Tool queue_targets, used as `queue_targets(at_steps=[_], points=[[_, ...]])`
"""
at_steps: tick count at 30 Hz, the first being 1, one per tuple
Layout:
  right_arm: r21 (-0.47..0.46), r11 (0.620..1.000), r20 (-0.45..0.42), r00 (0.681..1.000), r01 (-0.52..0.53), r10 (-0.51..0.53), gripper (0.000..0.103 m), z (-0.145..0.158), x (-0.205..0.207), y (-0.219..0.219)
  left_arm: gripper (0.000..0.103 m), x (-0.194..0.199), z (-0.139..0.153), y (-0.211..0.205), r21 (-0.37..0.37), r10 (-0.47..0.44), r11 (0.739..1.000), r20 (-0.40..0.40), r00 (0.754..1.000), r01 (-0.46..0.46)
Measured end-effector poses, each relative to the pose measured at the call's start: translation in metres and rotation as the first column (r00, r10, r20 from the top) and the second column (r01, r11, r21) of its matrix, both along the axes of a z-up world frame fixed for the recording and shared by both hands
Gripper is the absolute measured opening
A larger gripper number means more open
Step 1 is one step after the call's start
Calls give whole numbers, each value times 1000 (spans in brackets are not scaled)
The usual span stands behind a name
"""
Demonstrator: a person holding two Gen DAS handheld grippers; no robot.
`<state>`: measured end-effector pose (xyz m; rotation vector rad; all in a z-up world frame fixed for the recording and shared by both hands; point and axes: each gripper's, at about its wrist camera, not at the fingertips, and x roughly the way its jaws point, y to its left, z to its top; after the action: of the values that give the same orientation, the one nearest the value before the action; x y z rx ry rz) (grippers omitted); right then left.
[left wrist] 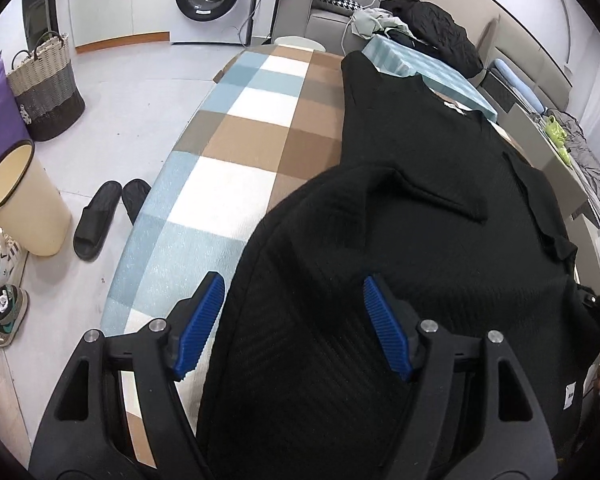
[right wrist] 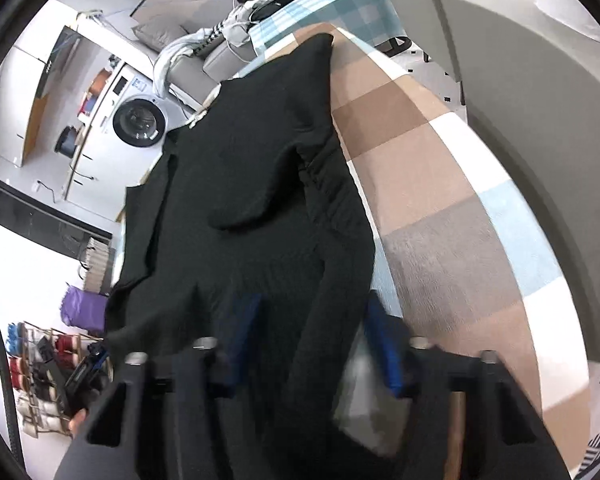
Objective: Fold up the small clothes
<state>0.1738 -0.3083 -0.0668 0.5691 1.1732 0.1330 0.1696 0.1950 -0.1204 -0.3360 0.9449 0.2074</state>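
Left wrist view: one black sweater (left wrist: 420,200) lies on the checked table cover (left wrist: 244,136), its long axis running away from the camera, neck at the far end, one sleeve folded across the body. The left gripper (left wrist: 292,320) stands wide, the near hem between its blue pads (left wrist: 200,324), not pinched. On the floor: two slippers (left wrist: 100,216), one bin (left wrist: 24,200), one woven basket (left wrist: 48,88).

Right wrist view: the same sweater (right wrist: 252,152) stretches away lengthwise. The right gripper (right wrist: 316,344) is blurred, jaws narrow around the hem; a firm grip cannot be told. A washing machine (right wrist: 140,120) stands beyond.
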Motion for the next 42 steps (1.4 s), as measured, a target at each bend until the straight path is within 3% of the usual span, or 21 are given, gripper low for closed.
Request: queue_targets(at_steps=[1,4,8,17,24,27,29,31,33,36,37,39,40,42], points=[[-41,999,6,1000,-10,10,20,1,5,3,70,0,0,-1,0,-2,1000,1,1000,2],[-90,996,13,1000,-23,24,7,1,16,10,67,7,3,-5,-1,-1,1000,4,1000,1],[-147,988,26,999,-40,44,5,1,36,14,67,12,2,-4,-17,8,1000,-1,1000,-8],[-159,986,22,998,-54,58,5,-2,84,15,67,18,3,-3,-17,10,1000,-4,1000,-10],[-154,985,-11,997,-77,76,5,2,44,6,67,24,7,-2,-21,12,1000,3,1000,-12],[-144,985,-28,995,-95,91,6,4,21,3,67,33,14,-5,21,3,1000,10,1000,-3],[-148,984,-17,995,-103,101,11,8,14,4,67,44,18,-8,32,-14,999,14,1000,13],[-160,982,-20,995,-97,95,29,13,10,4,67,60,21,-13,53,-32,998,21,999,31],[-151,985,21,996,-79,83,38,24,7,1,67,75,21,-18,69,-56,996,12,998,55],[-127,991,81,996,-31,41,41,37,10,-3,67,101,12,-24,75,-95,992,-26,995,97],[-118,993,90,995,-22,32,41,39,12,-3,63,108,9,-24,68,-89,993,-37,995,92],[-113,994,98,995,3,8,41,39,23,-2,41,116,2,-21,47,-72,996,-43,997,74],[-115,993,96,995,8,3,41,37,29,0,25,118,-1,-18,37,-61,997,-49,997,63],[-123,992,80,997,12,-3,41,34,41,5,14,117,-4,-10,5,-45,999,-23,999,45]])
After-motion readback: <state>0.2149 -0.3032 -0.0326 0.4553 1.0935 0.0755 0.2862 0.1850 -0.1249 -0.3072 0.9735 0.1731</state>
